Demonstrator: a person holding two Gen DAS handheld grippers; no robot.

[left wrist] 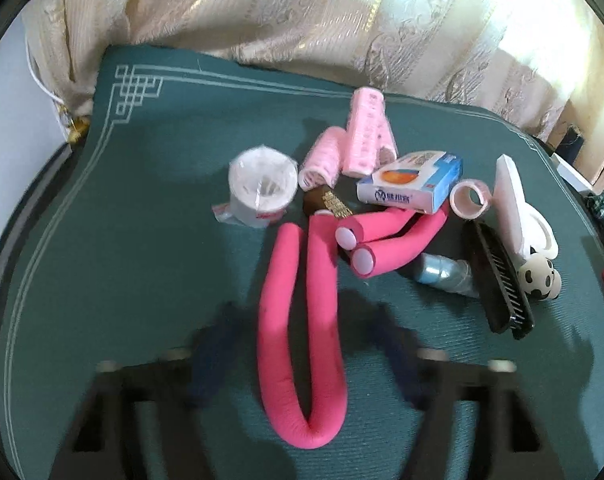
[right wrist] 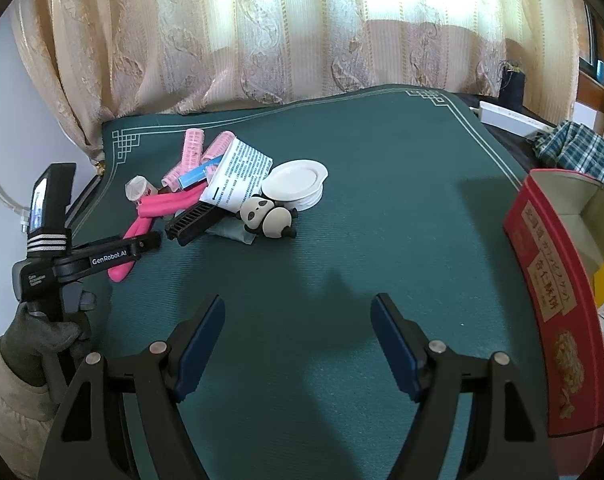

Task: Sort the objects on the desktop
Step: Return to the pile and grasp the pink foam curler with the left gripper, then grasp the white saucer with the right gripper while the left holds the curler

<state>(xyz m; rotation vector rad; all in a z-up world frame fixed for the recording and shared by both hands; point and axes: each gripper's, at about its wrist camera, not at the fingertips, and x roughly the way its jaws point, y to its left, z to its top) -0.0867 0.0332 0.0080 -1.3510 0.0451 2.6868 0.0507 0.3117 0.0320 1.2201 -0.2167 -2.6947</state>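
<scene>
1. Straddling the bent pink foam roller point(left wrist: 302, 344) on the green mat point(left wrist: 114, 264), the left gripper point(left wrist: 302, 364) is blurred; a firm clamp cannot be told.
2. Nothing is held by the right gripper point(right wrist: 298, 340), spread apart over bare mat.
3. Neighbouring clutter could be dragged if the roller's far ends snag, or the soft foam could slip.
4. The red box point(right wrist: 550, 320) sits at the right.

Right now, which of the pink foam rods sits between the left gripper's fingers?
The long hot-pink rod bent into a U: its bend lies between the left gripper fingers. The two shorter rods lie farther back, against the medicine box.
</scene>
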